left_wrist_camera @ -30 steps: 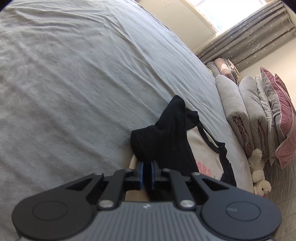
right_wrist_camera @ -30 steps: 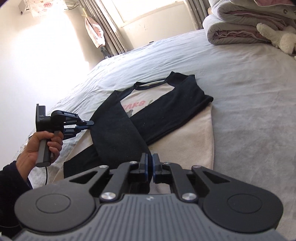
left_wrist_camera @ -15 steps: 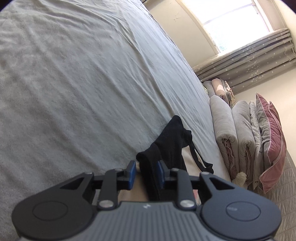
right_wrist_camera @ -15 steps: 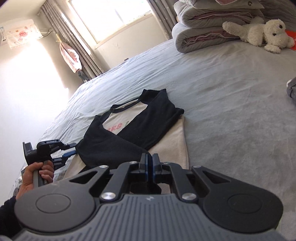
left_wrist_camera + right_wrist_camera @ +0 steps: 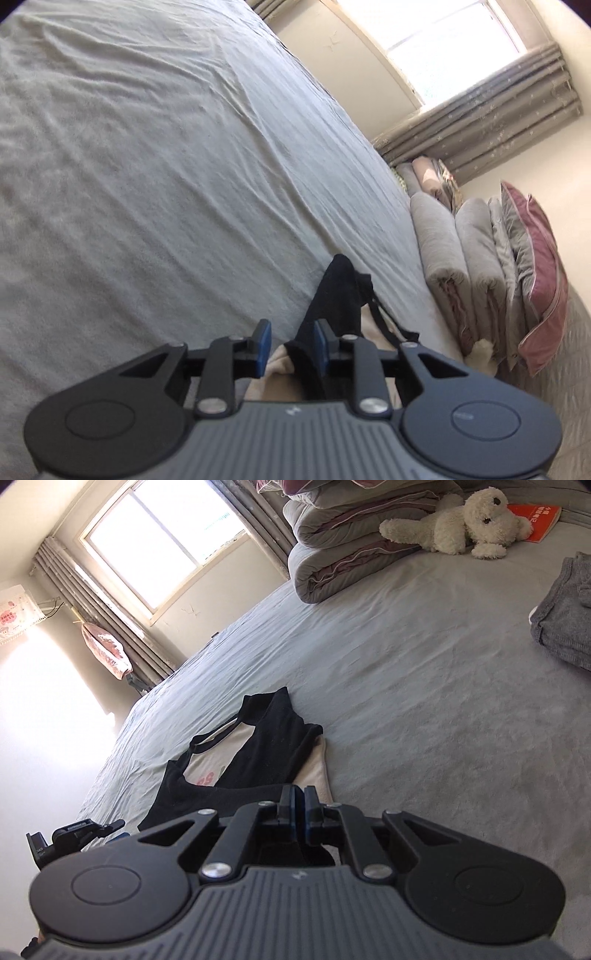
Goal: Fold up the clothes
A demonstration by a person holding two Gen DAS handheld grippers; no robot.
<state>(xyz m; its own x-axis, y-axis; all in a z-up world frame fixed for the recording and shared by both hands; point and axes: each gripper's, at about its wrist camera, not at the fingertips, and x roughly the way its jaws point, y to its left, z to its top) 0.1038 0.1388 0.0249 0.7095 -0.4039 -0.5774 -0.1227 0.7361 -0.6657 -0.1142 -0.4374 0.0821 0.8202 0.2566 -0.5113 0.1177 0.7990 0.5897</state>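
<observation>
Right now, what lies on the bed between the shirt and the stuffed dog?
Only bare grey bedsheet. In the right wrist view nothing sits on the stretch from the shirt to the stuffed dog; the folded grey garment lies off to the side.

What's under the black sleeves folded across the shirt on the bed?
Under the black sleeves lies the shirt's cream front, with part of a pink print showing. The rest of the print is covered, so it can't be read.
</observation>
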